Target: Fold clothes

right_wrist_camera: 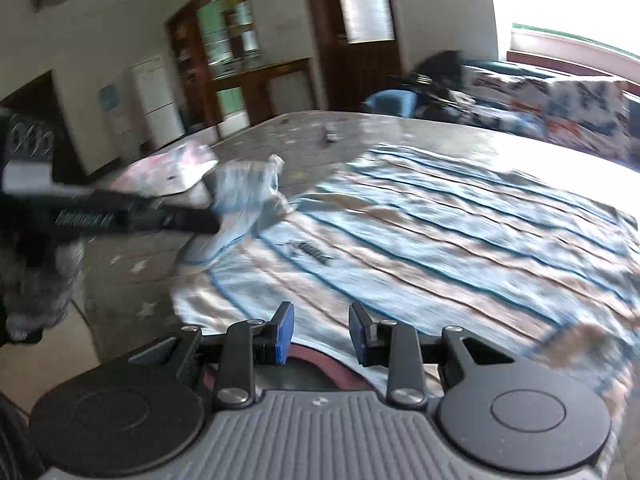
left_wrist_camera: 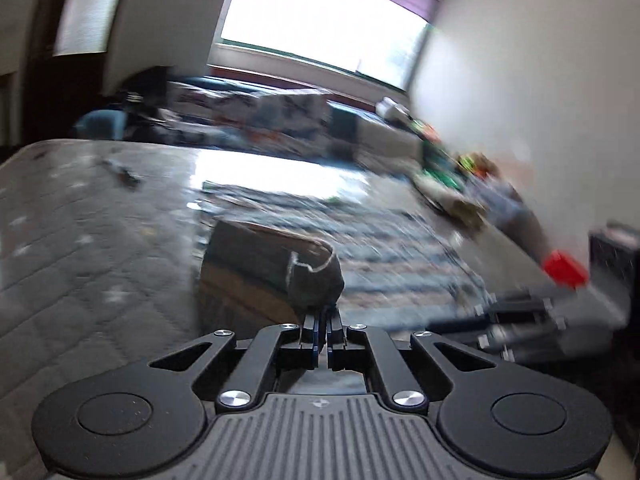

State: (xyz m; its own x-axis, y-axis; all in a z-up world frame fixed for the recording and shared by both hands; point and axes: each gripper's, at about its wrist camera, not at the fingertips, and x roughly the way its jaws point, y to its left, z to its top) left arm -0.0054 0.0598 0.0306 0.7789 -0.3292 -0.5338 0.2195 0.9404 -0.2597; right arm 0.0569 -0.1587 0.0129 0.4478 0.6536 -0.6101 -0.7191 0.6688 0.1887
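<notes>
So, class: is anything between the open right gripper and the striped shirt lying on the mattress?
Nothing visible. The right gripper is open right above the striped shirt, with only bare fabric ahead. The left gripper is off to the side, shut on a sleeve.

Both grippers: black linkage arms, silver screws, ribbed grey body, blue-padded jaws.
</notes>
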